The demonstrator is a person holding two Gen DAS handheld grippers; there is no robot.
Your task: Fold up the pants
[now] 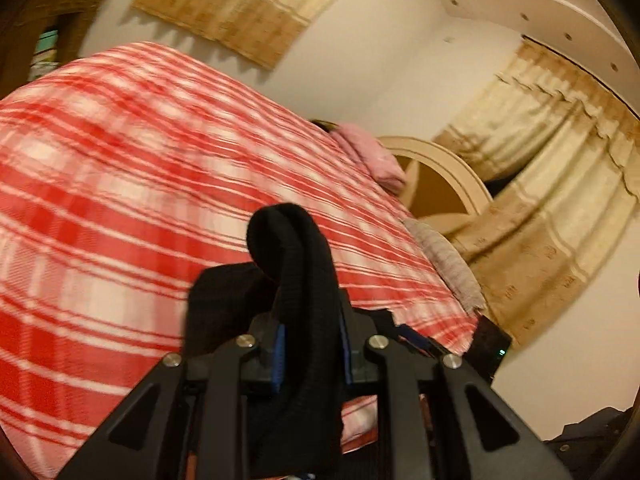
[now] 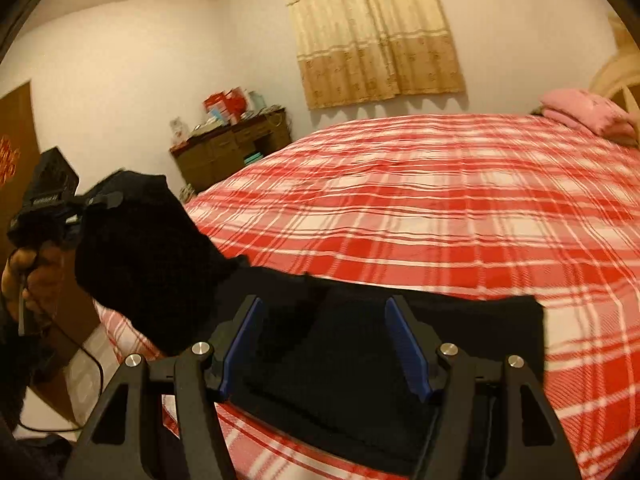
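Black pants (image 2: 360, 344) lie on the near edge of a bed with a red and white plaid cover (image 2: 440, 200). My left gripper (image 1: 312, 344) is shut on a thick ribbed band of the pants (image 1: 300, 264), lifted above the bed; in the right wrist view it (image 2: 84, 208) holds that bunched end (image 2: 144, 256) up at the left. My right gripper (image 2: 324, 340) is open, its blue pads (image 2: 404, 340) spread over the flat part of the pants, holding nothing.
Folded pink cloth (image 2: 588, 112) lies at the bed's far right by a cream headboard (image 1: 448, 168). A wooden dresser (image 2: 232, 144) with clutter stands against the far wall. Curtains (image 2: 376, 32) hang behind. A grey cloth (image 1: 448, 264) lies at the bed edge.
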